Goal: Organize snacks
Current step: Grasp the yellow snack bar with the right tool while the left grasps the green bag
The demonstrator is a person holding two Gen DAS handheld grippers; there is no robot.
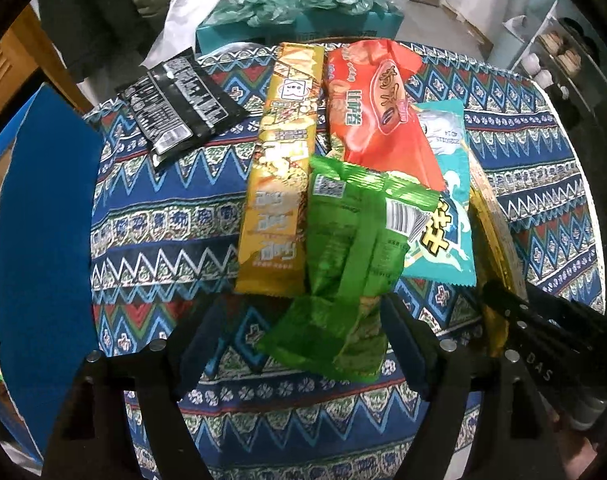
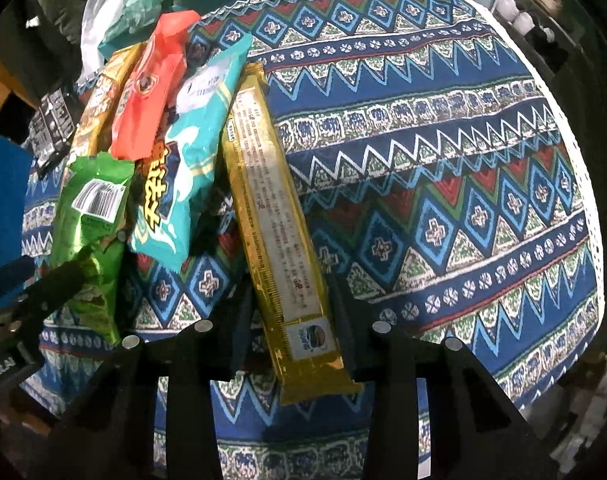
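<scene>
A green snack packet point(image 1: 343, 248) lies on the patterned tablecloth point(image 1: 163, 216) between the fingers of my left gripper point(image 1: 307, 308), which stands open wide with its pads off the packet. Behind it lie a long gold packet point(image 1: 279, 168), a red packet point(image 1: 379, 112) and a teal packet point(image 1: 447, 208), overlapping. A black packet point(image 1: 179, 108) lies apart at the back left. My right gripper point(image 2: 289, 292) is shut on the near end of a second long gold packet point(image 2: 275, 208), which leans against the teal packet point(image 2: 187, 152).
A blue bin wall point(image 1: 43, 240) stands at the table's left edge. A teal box with crumpled green paper point(image 1: 303, 0) sits behind the table. The cloth point(image 2: 443, 160) right of the pile holds nothing. A white shelf with jars point(image 1: 543, 68) stands at the far right.
</scene>
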